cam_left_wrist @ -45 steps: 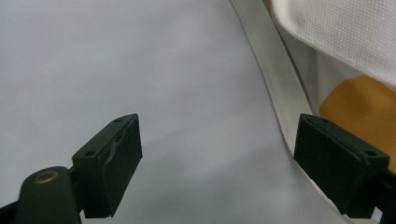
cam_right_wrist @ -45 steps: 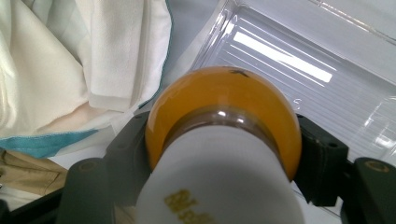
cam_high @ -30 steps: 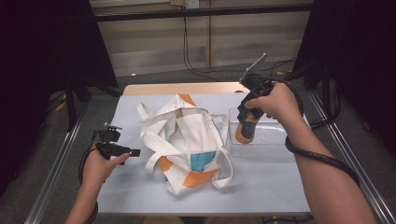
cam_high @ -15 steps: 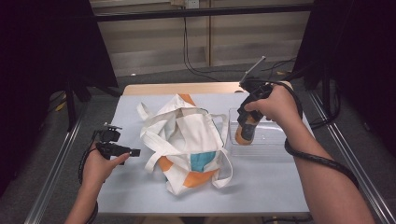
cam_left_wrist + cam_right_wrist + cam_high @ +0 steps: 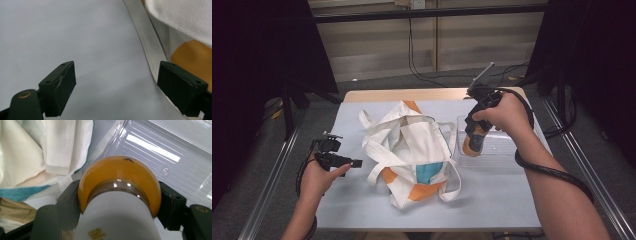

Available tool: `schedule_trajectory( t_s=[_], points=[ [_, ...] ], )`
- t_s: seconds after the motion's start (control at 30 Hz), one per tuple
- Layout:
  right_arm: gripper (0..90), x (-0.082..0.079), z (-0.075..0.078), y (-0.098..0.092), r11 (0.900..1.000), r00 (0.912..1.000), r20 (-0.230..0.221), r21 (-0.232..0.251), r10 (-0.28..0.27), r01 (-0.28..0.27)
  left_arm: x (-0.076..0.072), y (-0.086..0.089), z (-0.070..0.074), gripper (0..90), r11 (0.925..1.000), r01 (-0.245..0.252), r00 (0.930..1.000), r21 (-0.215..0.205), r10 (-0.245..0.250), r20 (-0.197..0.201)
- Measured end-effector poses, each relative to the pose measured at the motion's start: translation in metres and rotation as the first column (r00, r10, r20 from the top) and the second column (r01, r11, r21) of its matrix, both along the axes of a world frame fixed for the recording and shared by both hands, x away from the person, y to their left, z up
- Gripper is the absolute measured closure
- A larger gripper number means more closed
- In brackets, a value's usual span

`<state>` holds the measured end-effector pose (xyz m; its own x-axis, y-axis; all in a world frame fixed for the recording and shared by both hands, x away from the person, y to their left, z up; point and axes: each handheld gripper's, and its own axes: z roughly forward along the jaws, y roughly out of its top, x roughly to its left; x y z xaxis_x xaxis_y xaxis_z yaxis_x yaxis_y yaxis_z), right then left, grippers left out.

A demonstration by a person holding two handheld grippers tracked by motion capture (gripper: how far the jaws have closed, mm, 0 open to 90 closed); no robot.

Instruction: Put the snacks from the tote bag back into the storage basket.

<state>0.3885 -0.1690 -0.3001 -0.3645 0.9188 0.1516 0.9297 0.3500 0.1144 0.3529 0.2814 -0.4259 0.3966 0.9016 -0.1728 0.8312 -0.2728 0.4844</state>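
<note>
A white tote bag (image 5: pixel 412 150) with orange and teal patches lies crumpled in the middle of the table. My right gripper (image 5: pixel 473 131) points down over a clear plastic tray (image 5: pixel 502 147) and is shut on an orange bottle (image 5: pixel 472 145) with a white label. In the right gripper view the bottle's rounded orange end (image 5: pixel 120 175) sits between the jaws of the right gripper (image 5: pixel 120 195), with the tray (image 5: pixel 160 147) beneath and the bag (image 5: pixel 37 150) to the left. My left gripper (image 5: pixel 357 163) rests low at the bag's left. It stands open (image 5: pixel 116 75) over the bare table beside a white strap (image 5: pixel 147 45).
The pale grey table top (image 5: pixel 492 200) has free room in front of the tray and left of the bag. Metal rails (image 5: pixel 272 180) run along both sides of the table. Cables (image 5: pixel 422 55) hang behind the far edge.
</note>
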Motion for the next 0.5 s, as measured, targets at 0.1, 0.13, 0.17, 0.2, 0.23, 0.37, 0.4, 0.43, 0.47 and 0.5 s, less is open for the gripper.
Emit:
schedule_trajectory(
  t_s=[0.1,0.13,0.17,0.2,0.23,0.37,0.4,0.43,0.47,0.5],
  points=[
    [30.5,-0.0001,-0.0008,0.0002,1.000,1.0000,0.004,0.004,0.001,-0.001,0.0000,0.0001,0.0001,15.1,1.0000,-0.001,1.0000,0.000,0.001,0.002],
    [30.5,-0.0001,-0.0009,0.0002,1.000,1.0000,0.003,0.006,-0.001,0.001,-0.0001,0.0000,0.0002,15.1,1.0000,0.000,1.0000,0.000,0.000,-0.001],
    [30.6,-0.0001,-0.0011,0.0003,1.000,1.0000,0.002,0.005,0.001,-0.001,0.0000,0.0002,0.0002,15.2,1.0000,0.000,1.0000,0.003,0.000,0.002],
    [30.5,-0.0002,-0.0013,0.0005,1.000,1.0000,0.002,0.005,-0.001,0.001,-0.0001,0.0001,0.0004,15.1,1.0000,0.001,1.0000,-0.003,-0.001,-0.003],
    [30.5,-0.0003,-0.0017,0.0008,1.000,1.0000,0.003,0.004,0.000,0.000,-0.0001,0.0000,0.0003,15.1,1.0000,-0.001,1.0000,0.000,0.001,0.000],
    [30.5,-0.0004,-0.0027,0.0015,1.000,1.0000,-0.003,0.002,-0.004,0.004,-0.0001,0.0005,0.0008,15.2,1.0000,0.002,1.0000,-0.002,-0.002,-0.006],
    [30.5,-0.0005,-0.0032,0.0017,1.000,1.0000,-0.003,0.005,-0.005,0.006,-0.0001,0.0006,0.0008,15.1,1.0000,0.000,1.0000,-0.005,0.000,-0.006],
    [30.5,-0.0004,-0.0036,0.0018,1.000,1.0000,-0.007,0.003,-0.003,0.003,-0.0001,0.0006,0.0010,15.1,1.0000,0.000,1.0000,-0.003,0.000,-0.005],
    [30.5,-0.0005,-0.0041,0.0020,1.000,1.0000,-0.006,0.005,-0.005,0.005,-0.0001,0.0006,0.0011,15.2,1.0000,0.000,1.0000,-0.002,0.000,-0.004],
    [30.5,-0.0006,-0.0046,0.0023,1.000,1.0000,-0.006,0.006,-0.005,0.005,-0.0001,0.0006,0.0011,15.2,1.0000,0.000,1.0000,-0.004,0.000,-0.004]
  ],
)
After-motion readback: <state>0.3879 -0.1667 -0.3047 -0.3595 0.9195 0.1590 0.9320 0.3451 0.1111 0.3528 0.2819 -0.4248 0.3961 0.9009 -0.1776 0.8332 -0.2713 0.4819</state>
